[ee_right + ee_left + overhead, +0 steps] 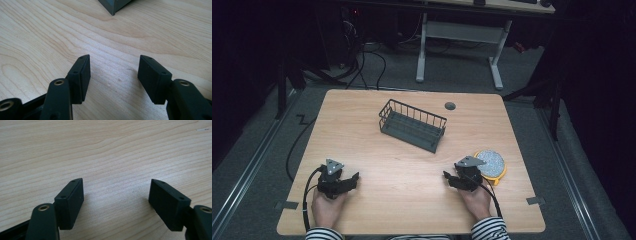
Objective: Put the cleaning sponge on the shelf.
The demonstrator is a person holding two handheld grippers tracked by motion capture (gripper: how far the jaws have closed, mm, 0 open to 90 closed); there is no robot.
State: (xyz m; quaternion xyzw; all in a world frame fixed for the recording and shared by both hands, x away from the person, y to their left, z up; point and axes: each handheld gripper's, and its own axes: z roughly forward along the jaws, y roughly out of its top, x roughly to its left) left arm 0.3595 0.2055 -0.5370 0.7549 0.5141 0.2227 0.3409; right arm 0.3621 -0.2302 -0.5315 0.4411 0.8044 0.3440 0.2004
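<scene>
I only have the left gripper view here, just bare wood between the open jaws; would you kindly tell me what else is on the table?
Observer: A dark wire basket sits near the table's middle, beyond both tools.
Operator: Thank you. Is anything inside it?
Observer: It looks empty from the high view.
Operator: And the right tool?
Observer: The right tool is open, holding nothing; a round yellow-rimmed sponge lies just beside it, toward the table's right edge.

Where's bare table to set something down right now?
Bare wood lies between the left gripper and right gripper, in front of the wire basket. The table's left half is free too. It is crowded by the right gripper, where the yellow-rimmed sponge disc sits.
</scene>
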